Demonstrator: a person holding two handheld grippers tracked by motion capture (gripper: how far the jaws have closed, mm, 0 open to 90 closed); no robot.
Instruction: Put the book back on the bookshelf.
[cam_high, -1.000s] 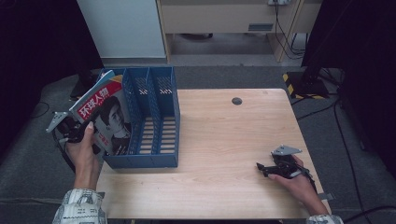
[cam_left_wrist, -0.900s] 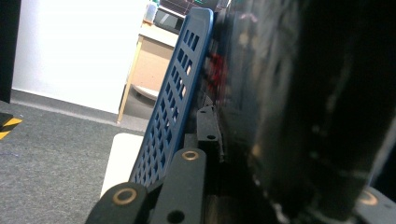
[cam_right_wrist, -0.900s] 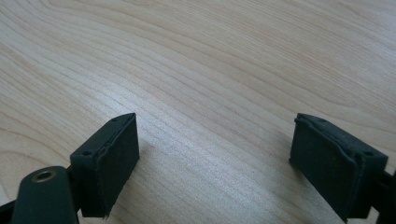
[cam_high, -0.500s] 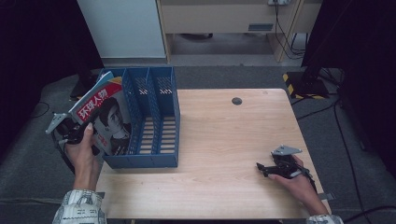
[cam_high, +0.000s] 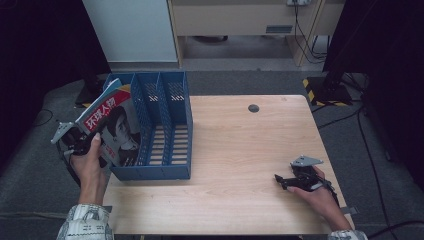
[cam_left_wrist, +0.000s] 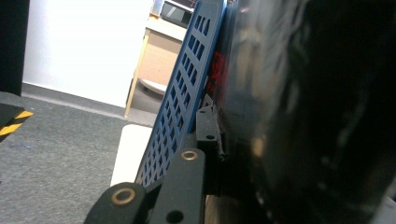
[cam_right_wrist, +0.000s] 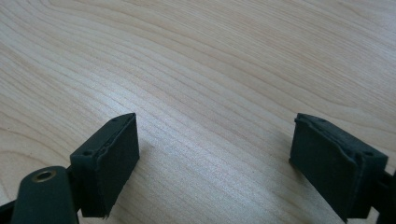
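At the desk's (cam_high: 240, 150) left edge, the left gripper (cam_high: 80, 145) clamps a magazine (cam_high: 112, 127), tilted against the outer left wall of the blue three-slot file rack (cam_high: 167, 125). The right gripper (cam_high: 285, 181) rests near the front right corner, its jaws pointing left.

Glossy paper magazine (cam_high: 112, 130), blue perforated plastic file rack (cam_high: 165, 125), smooth pale wood-grain table (cam_high: 240, 150), matt grey carpet (cam_left_wrist: 56, 140)

Left black two-jaw gripper (cam_high: 82, 145) held up off the left side, jaws clamped tight, forearm in a patterned sleeve (cam_high: 85, 222) coming up from below. Right black two-jaw gripper (cam_high: 285, 181) parked low, pointing left, jaws spread wide, nothing between.
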